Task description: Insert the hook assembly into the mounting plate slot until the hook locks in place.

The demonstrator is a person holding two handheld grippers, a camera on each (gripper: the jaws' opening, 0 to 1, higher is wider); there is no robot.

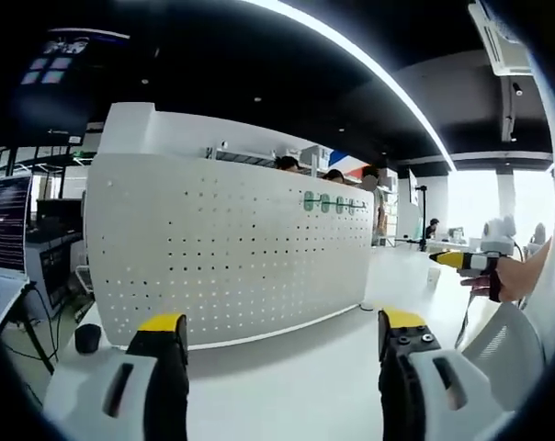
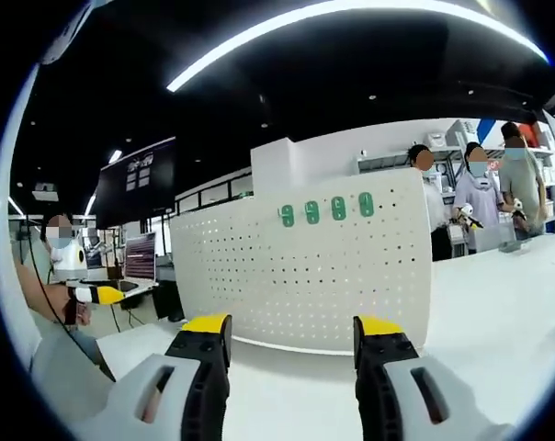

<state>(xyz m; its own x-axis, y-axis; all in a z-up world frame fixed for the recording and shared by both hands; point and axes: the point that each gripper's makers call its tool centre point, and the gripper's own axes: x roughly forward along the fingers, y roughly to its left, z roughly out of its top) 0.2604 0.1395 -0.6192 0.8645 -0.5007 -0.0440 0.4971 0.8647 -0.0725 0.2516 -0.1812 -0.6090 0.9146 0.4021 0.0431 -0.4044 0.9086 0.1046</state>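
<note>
A white perforated mounting plate (image 1: 227, 253) stands upright on the white table, curving away to the right. Several green hook pieces (image 1: 333, 204) hang in a row near its top right. In the right gripper view the same plate (image 2: 305, 271) faces me, with the green hooks (image 2: 325, 210) along its upper edge. My left gripper (image 1: 282, 331) is open, nothing between its yellow-tipped jaws, short of the plate. My right gripper (image 2: 291, 333) is open too, just before the plate's base. The right gripper (image 1: 466, 261) also shows at the left gripper view's right edge, and the left gripper (image 2: 98, 294) at the right gripper view's left.
The white table (image 1: 296, 377) runs in front of the plate. A monitor (image 1: 6, 220) and a black knob (image 1: 87, 338) stand at left. Several people (image 2: 480, 188) stand behind the plate at right; a laptop (image 2: 140, 257) sits at left.
</note>
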